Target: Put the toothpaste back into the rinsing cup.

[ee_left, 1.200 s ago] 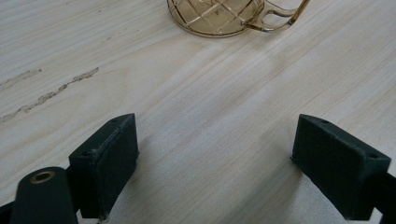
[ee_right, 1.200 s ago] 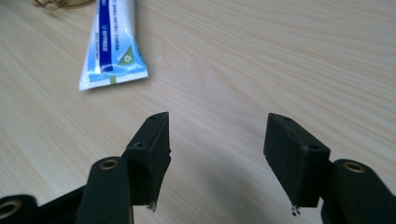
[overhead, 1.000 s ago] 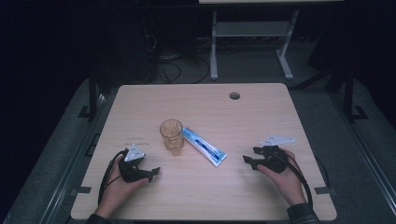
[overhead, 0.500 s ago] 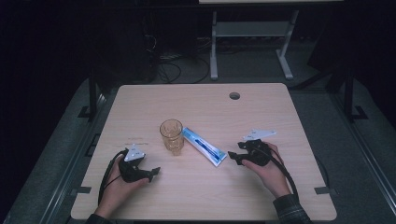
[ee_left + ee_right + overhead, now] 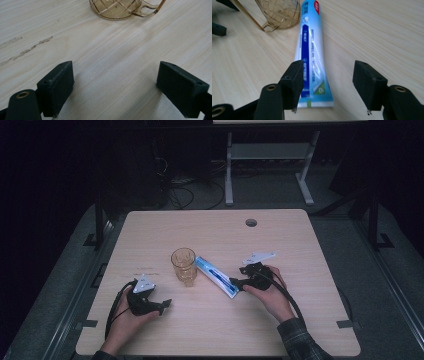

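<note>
An amber glass mug (image 5: 184, 265) stands upright near the middle of the wooden table (image 5: 280, 235). A blue and white toothpaste tube (image 5: 216, 276) lies flat just right of it, running towards the near right. My right gripper (image 5: 239, 282) is open at the tube's flat crimped end (image 5: 319, 98), its jaws straddling that end without pressing on it. In the right gripper view the tube (image 5: 311, 50) runs away towards the mug (image 5: 279, 13). My left gripper (image 5: 165, 304) rests open on the table near the front left, aimed at the mug (image 5: 117, 8), with bare wood between its jaws.
A round cable hole (image 5: 251, 222) sits at the table's far side. Behind the table, on the dark floor, are a white stand (image 5: 265, 155) and tangled cables (image 5: 190, 185). Bare wood lies to the right and front of the tube.
My right gripper has slid left across the table to the tube's near end, and its jaws now straddle that end. The left gripper, mug and tube have stayed put.
</note>
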Motion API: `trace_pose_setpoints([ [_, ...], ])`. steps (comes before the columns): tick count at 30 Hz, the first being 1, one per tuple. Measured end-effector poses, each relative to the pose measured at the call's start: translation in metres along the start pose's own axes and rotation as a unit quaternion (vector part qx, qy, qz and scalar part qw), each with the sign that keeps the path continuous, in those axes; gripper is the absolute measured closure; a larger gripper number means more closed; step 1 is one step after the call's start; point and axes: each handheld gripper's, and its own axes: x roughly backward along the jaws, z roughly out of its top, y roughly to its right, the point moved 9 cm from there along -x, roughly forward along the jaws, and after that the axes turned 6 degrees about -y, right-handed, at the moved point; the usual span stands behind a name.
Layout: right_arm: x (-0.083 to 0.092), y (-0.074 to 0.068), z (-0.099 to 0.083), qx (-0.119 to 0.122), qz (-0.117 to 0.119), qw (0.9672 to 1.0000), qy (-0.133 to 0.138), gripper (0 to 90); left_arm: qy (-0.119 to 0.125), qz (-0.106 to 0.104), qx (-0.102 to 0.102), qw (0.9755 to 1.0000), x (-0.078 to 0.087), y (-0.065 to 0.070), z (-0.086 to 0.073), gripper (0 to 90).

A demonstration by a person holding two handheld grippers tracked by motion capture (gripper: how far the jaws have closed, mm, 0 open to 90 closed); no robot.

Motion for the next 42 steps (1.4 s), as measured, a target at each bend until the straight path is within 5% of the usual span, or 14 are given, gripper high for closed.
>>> trace_pose_setpoints([
  [18, -0.044, -0.018, 0.027, 0.02, 0.017, 0.9996, -0.012, 40.6, -0.001, 0.0, -0.001, 1.0, 0.0, 0.0, 0.0, 13.3],
  [42, -0.074, -0.021, 0.022, 0.028, 0.014, 0.999, -0.032, 49.1, -0.001, 0.0, -0.001, 1.0, 0.0, 0.0, 0.0, 13.3],
])
